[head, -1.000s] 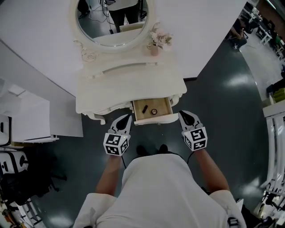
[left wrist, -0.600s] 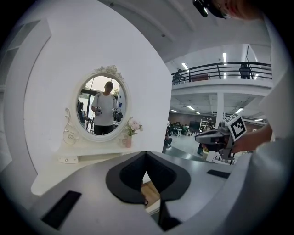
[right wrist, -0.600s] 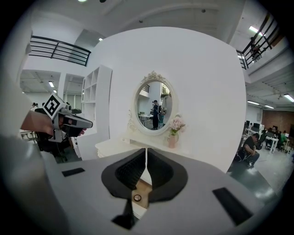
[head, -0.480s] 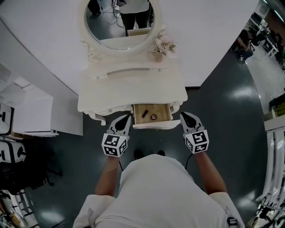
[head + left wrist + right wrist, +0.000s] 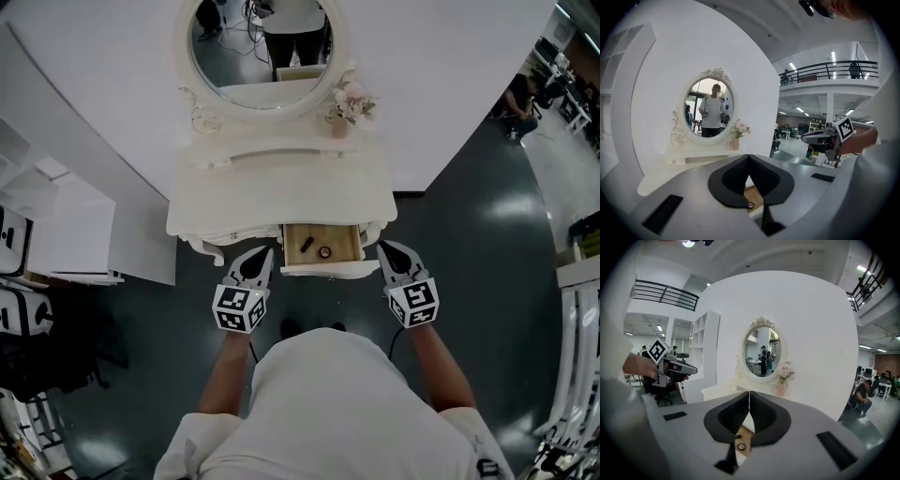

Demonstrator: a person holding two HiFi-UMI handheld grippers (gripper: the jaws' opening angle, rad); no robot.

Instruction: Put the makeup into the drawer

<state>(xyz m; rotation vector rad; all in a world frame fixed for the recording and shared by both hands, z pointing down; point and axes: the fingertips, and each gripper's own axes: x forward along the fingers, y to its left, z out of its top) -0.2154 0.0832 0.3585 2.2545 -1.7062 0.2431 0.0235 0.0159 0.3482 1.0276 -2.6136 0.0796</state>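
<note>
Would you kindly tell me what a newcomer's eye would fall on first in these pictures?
The ornate white dressing table with its oval mirror stands centre. Its small wooden drawer is open, holding a dark stick and a small round case. The left gripper and right gripper flank it, both shut.

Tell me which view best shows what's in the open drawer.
Head view: it looks straight down into the drawer, showing a dark stick and a small round item. Both gripper views show only a sliver below their shut jaws.

I could read no words, brands or numbers anywhere, not even on the cream wooden dressing table (image 5: 281, 197).
</note>
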